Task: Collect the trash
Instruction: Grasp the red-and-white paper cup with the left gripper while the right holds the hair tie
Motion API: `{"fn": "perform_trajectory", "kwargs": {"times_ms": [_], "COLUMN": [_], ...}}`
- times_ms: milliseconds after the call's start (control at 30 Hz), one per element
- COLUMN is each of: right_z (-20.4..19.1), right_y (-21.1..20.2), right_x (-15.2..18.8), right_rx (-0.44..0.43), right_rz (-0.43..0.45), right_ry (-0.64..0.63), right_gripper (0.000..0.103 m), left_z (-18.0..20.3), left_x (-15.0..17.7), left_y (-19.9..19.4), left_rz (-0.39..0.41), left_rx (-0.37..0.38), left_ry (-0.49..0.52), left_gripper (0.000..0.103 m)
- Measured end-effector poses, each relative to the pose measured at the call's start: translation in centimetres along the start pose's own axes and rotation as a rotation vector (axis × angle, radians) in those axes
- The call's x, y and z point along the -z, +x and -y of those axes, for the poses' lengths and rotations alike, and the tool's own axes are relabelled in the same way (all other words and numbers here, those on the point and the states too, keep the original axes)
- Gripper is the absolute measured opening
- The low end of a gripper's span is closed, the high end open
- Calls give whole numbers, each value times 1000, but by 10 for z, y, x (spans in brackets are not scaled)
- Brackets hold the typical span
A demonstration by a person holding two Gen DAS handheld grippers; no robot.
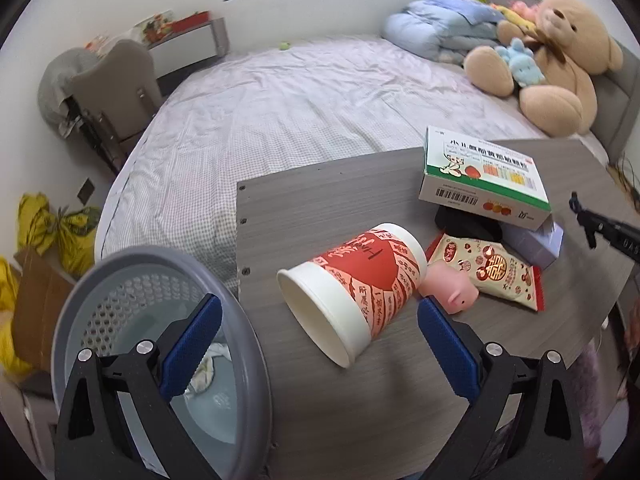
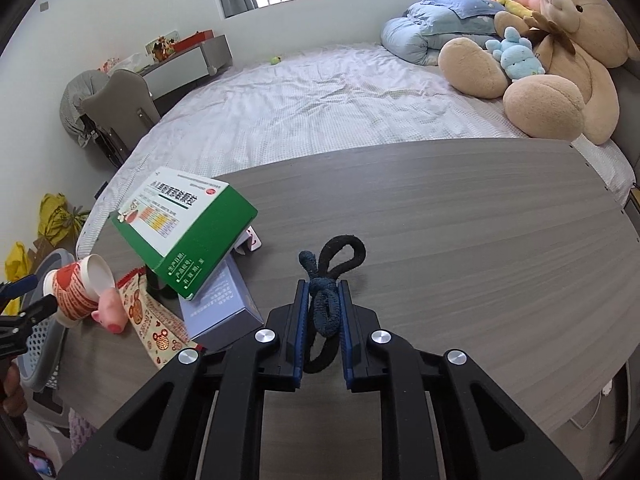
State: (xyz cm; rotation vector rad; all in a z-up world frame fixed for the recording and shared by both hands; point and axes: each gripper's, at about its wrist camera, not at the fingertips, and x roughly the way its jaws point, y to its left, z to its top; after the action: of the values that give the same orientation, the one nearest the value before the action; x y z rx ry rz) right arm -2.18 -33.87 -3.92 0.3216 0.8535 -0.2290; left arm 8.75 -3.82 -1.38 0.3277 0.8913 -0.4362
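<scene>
Grey wood-grain table point(image 2: 460, 216) under both claws. Right gripper point(image 2: 324, 292) pinched tight on a dark knotted hair tie point(image 2: 326, 304); one black loop sticks out past the fingertips, another hangs back between the blue pads point(image 2: 345, 312). Left of this claw: a green-and-white medicine box point(image 2: 188, 224) tilted on a pale lilac box point(image 2: 224, 304), with a snack packet point(image 2: 156, 320) and pink pig toy point(image 2: 110, 308) further left. Left gripper point(image 1: 320, 320) stands wide, nothing pressed between its pads. Red-and-white paper cup point(image 1: 352, 280) lies on its side just ahead, between the two fingers, mouth toward the claw; contact not clear. Pig toy touches the cup's far end, near the right finger. Grey perforated waste bin point(image 1: 240, 360) sits below the table edge, behind the left finger, some crumpled paper inside.
</scene>
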Motion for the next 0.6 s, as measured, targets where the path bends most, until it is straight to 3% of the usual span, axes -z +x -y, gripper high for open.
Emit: {"fn": "perform_trajectory", "kwargs": {"times_ms": [167, 300, 600], "right_z": [6, 14, 19], "right_y": [-5, -7, -8], "right_x": [4, 6, 6], "right_rx": [-5, -3, -13], "right_rz": [-7, -17, -12], "right_ry": [28, 46, 69], "right_gripper": [14, 14, 14], "left_z": [4, 5, 12], "left_x": [-11, -21, -23], "left_y": [12, 22, 45], "left_rz": [-32, -68, -114], "left_rx": [31, 111, 157], "left_ry": [169, 256, 292], "left_gripper": [96, 97, 97]}}
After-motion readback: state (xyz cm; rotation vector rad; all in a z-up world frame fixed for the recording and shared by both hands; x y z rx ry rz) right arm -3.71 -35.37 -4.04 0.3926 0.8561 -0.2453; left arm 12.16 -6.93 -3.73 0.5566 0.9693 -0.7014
